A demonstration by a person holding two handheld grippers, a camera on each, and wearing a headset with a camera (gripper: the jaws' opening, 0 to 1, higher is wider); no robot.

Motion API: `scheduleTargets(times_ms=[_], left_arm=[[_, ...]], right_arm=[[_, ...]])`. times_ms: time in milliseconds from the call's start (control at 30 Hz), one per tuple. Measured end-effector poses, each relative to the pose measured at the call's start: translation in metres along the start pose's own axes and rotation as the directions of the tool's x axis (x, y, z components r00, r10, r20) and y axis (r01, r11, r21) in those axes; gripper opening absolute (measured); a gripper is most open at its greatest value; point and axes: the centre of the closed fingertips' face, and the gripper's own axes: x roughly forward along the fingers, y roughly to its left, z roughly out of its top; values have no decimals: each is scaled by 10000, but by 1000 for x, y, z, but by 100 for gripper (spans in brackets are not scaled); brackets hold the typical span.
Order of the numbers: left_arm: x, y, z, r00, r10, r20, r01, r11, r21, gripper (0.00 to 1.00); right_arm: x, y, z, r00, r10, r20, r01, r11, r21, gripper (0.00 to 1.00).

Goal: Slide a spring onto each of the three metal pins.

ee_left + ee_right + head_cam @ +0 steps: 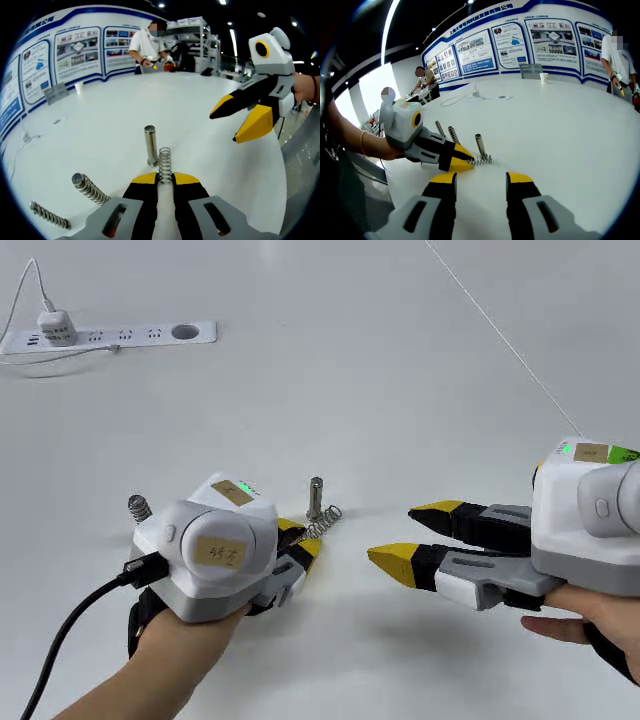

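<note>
My left gripper (303,538) is shut on one end of a spring (322,523), which lies low and tilted with its free end next to the foot of a bare upright metal pin (316,497). In the left gripper view the spring (165,162) sticks out from the yellow tips just right of the pin (151,145). Two other pins (89,188) (48,215) each carry a spring; one of them (139,508) peeks out behind the left gripper. My right gripper (412,533) is open and holds nothing, to the right of the bare pin, pointing at it.
A white power strip (110,336) with a charger (57,326) plugged in lies at the back left. A thin white cable (500,335) runs across the back right. A black cord (70,630) trails from the left gripper. People stand at far benches.
</note>
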Motion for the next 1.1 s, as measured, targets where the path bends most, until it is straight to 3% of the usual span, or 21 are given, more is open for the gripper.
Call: scheduleTargets(times_ms=[267,600,867,1100], left_arm=[[-11,-4,3,9998,-54,210,50,9997,219,10],[-36,-8,28,9934,-47,1142,36,9999,102,10],[-56,-13,46,9810,-98,1939,145,9996,-229,10],[-71,-12,57,9687,32,2484,100,9986,-516,10]], right_arm=[[-1,-2,11,9986,-328,412,302,9975,632,40],[-3,4,33,9935,-232,1119,64,9890,1476,39],[-2,13,52,9844,26,1760,-422,9741,2219,38],[0,24,67,9706,391,2376,-1170,9389,3238,37]])
